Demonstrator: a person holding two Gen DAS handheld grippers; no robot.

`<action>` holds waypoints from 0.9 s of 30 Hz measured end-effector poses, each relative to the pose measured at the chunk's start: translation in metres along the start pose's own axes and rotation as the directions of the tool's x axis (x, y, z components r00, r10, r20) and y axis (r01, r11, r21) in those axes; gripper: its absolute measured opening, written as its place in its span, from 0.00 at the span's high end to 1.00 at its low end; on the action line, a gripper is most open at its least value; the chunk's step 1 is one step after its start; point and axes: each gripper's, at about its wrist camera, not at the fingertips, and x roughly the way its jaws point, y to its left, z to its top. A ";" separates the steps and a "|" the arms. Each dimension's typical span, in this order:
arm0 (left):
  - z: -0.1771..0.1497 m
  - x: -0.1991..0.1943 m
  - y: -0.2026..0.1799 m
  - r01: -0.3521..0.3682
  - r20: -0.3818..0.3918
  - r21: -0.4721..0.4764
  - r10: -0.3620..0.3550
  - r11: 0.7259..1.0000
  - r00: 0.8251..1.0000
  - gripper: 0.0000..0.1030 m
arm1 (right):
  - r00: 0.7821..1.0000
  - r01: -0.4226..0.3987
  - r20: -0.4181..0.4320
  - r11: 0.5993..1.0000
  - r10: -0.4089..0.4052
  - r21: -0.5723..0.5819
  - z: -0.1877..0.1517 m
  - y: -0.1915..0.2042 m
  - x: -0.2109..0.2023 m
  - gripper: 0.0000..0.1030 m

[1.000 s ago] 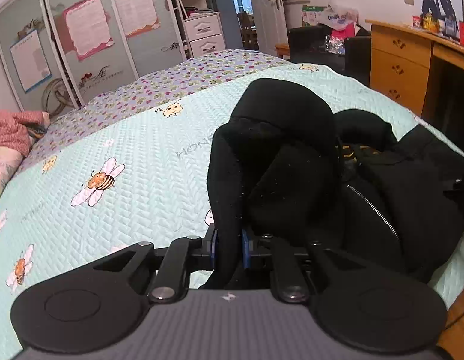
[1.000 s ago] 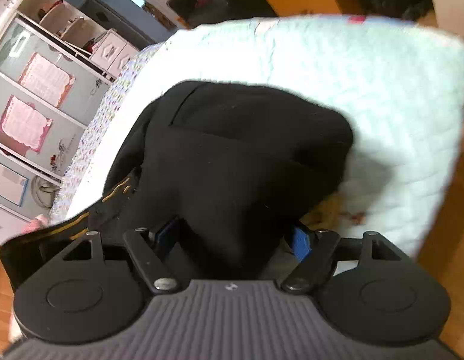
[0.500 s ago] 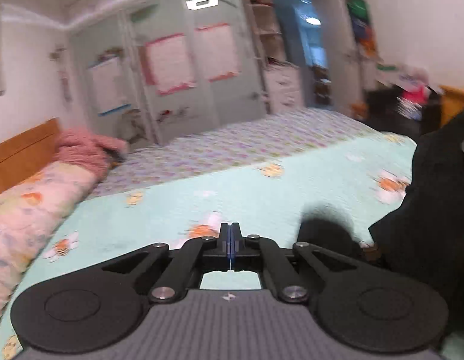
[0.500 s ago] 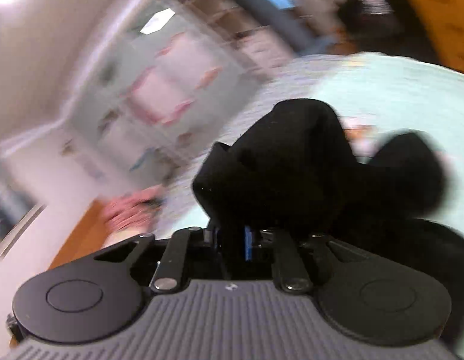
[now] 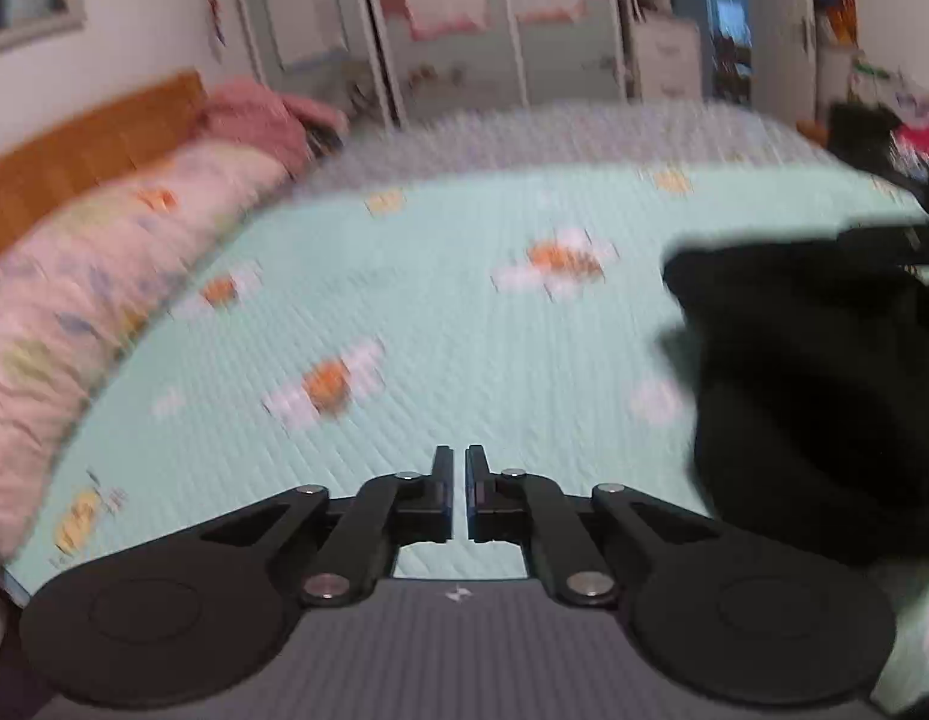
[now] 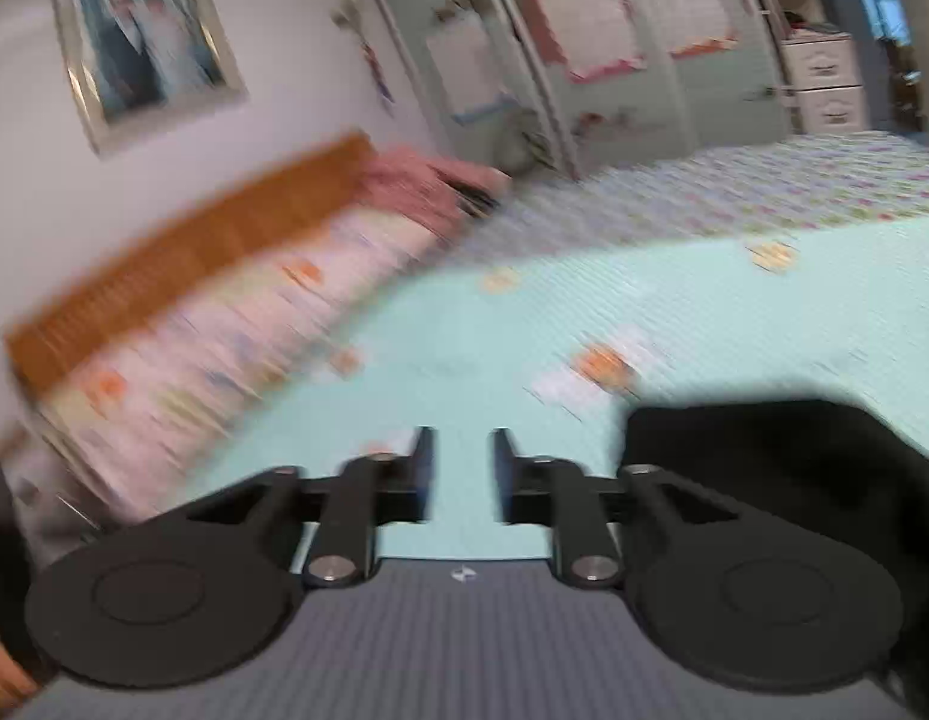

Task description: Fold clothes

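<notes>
A black hooded jacket (image 5: 812, 372) lies bunched on the mint bee-print quilt (image 5: 404, 312), to the right of my left gripper (image 5: 458, 468). The left gripper is nearly shut with a narrow slit between its fingers and holds nothing. In the right wrist view the jacket (image 6: 794, 456) lies at the lower right, beside my right gripper (image 6: 462, 450), which is open and empty over the quilt (image 6: 584, 312). Both views are blurred by motion.
A pink floral duvet (image 5: 74, 300) and a pink blanket (image 5: 266, 120) lie along the wooden headboard (image 5: 86, 144) at the left. Wardrobe doors (image 6: 584, 48) and white drawers (image 6: 824, 84) stand beyond the bed. A floral sheet (image 6: 764, 192) covers the far part.
Both grippers let go of the black jacket and swung left toward the headboard. The left gripper has opened to a slit and the right one has opened wider.
</notes>
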 end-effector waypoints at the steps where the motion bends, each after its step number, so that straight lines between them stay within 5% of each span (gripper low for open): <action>1: -0.004 0.006 -0.004 0.030 -0.025 -0.003 -0.030 1.000 0.999 0.92 | 0.999 0.038 -0.014 0.999 -0.038 0.001 -0.017 -0.006 -0.005 0.62; 4: -0.017 0.017 -0.018 0.157 -0.066 -0.041 -0.159 0.987 0.985 0.71 | 0.987 0.159 -0.038 0.986 -0.157 0.058 -0.067 -0.035 -0.039 0.57; 7: -0.012 0.024 -0.047 0.292 -0.064 -0.077 -0.298 0.953 0.953 0.63 | 0.960 0.281 -0.023 0.955 -0.280 0.101 -0.105 -0.067 -0.078 0.44; 11: 0.005 0.042 -0.090 0.438 -0.072 -0.133 -0.450 0.889 0.890 0.36 | 0.888 0.459 0.015 0.887 -0.460 0.059 -0.129 -0.103 -0.113 0.32; 18: 0.027 0.104 -0.136 0.421 -0.199 -0.322 -0.495 0.848 0.846 0.34 | 0.817 0.572 0.000 0.809 -0.577 -0.134 -0.130 -0.142 -0.095 0.28; 22: 0.037 0.133 -0.136 0.378 -0.231 -0.403 -0.492 0.833 0.839 0.34 | 0.818 0.551 -0.013 0.791 -0.575 -0.266 -0.127 -0.152 -0.073 0.28; 27: 0.053 0.160 -0.148 0.345 -0.281 -0.369 -0.457 0.863 0.844 0.34 | 0.814 0.533 -0.050 0.778 -0.579 -0.333 -0.118 -0.161 -0.028 0.28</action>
